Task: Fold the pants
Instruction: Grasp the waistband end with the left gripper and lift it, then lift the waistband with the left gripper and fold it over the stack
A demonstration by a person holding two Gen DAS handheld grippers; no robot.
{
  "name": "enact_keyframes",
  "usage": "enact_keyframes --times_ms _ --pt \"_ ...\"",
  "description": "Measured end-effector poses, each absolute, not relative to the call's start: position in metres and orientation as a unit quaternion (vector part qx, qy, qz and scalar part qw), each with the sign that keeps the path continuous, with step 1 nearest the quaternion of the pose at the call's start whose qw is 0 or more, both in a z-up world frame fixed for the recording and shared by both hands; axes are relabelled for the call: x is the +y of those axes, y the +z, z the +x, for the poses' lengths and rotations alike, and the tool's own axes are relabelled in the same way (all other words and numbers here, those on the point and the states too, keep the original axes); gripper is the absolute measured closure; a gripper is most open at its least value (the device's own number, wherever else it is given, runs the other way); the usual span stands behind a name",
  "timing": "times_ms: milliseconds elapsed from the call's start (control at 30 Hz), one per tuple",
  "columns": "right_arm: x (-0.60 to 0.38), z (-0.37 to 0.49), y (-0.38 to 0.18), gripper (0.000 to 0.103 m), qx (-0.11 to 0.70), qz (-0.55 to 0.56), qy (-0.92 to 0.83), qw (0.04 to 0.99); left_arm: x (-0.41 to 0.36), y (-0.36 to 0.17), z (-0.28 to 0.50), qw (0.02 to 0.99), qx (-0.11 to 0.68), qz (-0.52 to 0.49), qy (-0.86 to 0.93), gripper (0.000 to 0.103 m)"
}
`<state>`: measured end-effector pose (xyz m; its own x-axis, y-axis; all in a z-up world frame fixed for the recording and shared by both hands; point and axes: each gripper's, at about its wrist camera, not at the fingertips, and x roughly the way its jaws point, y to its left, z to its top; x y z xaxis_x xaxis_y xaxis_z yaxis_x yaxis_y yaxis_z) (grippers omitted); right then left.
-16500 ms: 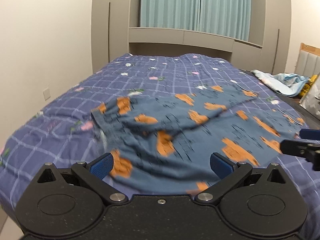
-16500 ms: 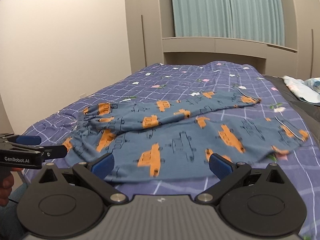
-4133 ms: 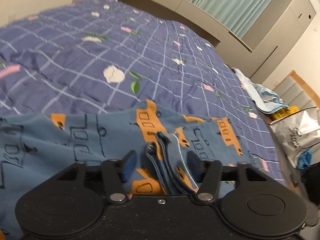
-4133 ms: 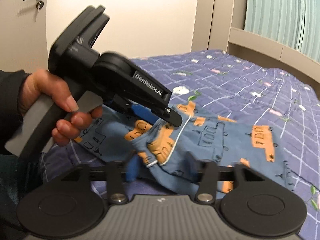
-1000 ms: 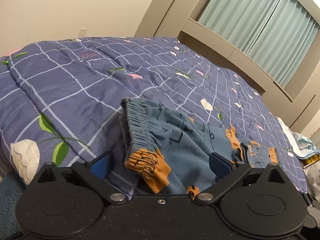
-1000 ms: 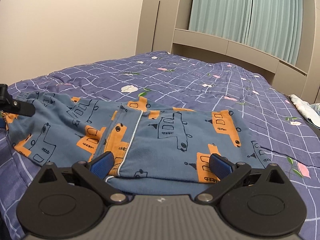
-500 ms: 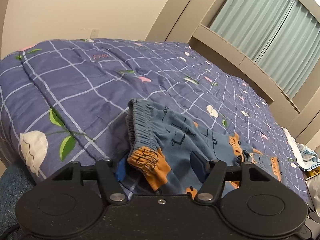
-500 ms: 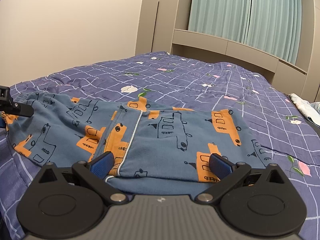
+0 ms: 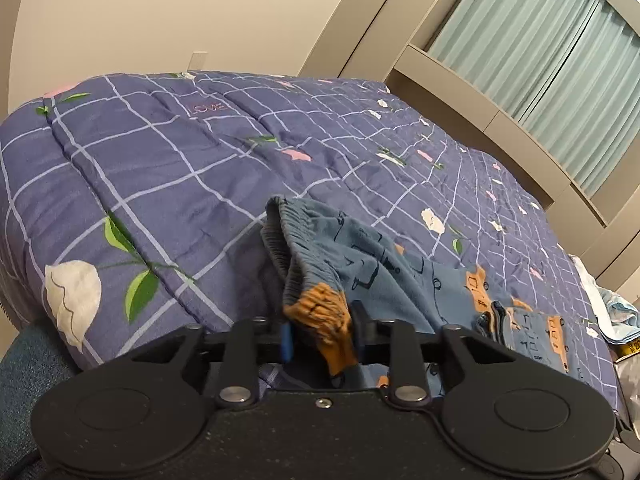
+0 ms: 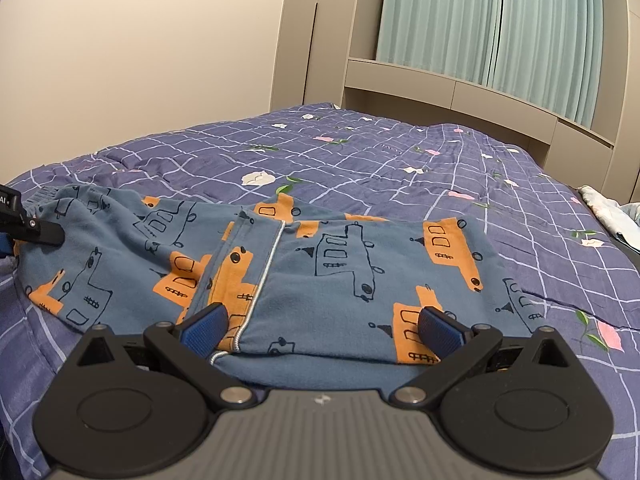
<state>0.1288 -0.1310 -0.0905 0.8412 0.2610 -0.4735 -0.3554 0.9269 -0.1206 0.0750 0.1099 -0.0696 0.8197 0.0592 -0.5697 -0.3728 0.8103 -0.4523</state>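
Note:
The blue pants with orange vehicle prints lie folded on the purple checked quilt, legs laid over toward the waist. My left gripper is shut on the gathered waistband at the pants' left end and lifts it a little. It also shows at the left edge of the right wrist view. My right gripper is open, its blue pads on either side of the near folded edge, holding nothing.
The bed's near-left corner drops off close to the left gripper. Light blue cloth lies at the bed's right side. A beige headboard shelf and curtains stand behind.
My left gripper has closed from open onto the waistband end and raised it slightly. The right gripper has stayed open over the near fold.

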Motion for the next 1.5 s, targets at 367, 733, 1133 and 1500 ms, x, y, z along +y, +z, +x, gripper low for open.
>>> enact_keyframes --times_ms 367,733,1133,1500 --pt "-0.131 0.129 -0.090 0.000 0.232 -0.101 0.162 0.954 0.099 -0.048 0.072 0.930 0.244 -0.258 0.096 0.087" --pt "-0.138 0.133 -0.079 0.000 0.237 -0.079 0.167 0.954 0.056 0.003 0.094 0.957 0.222 -0.186 0.037 0.089" --pt "-0.190 0.128 -0.055 0.000 0.209 -0.083 0.102 0.969 -0.029 0.046 0.136 0.970 0.225 -0.049 -0.080 0.090" --pt "-0.252 0.124 -0.055 0.000 0.216 -0.095 0.026 0.971 -0.126 0.025 0.177 0.951 0.261 0.023 -0.161 0.090"
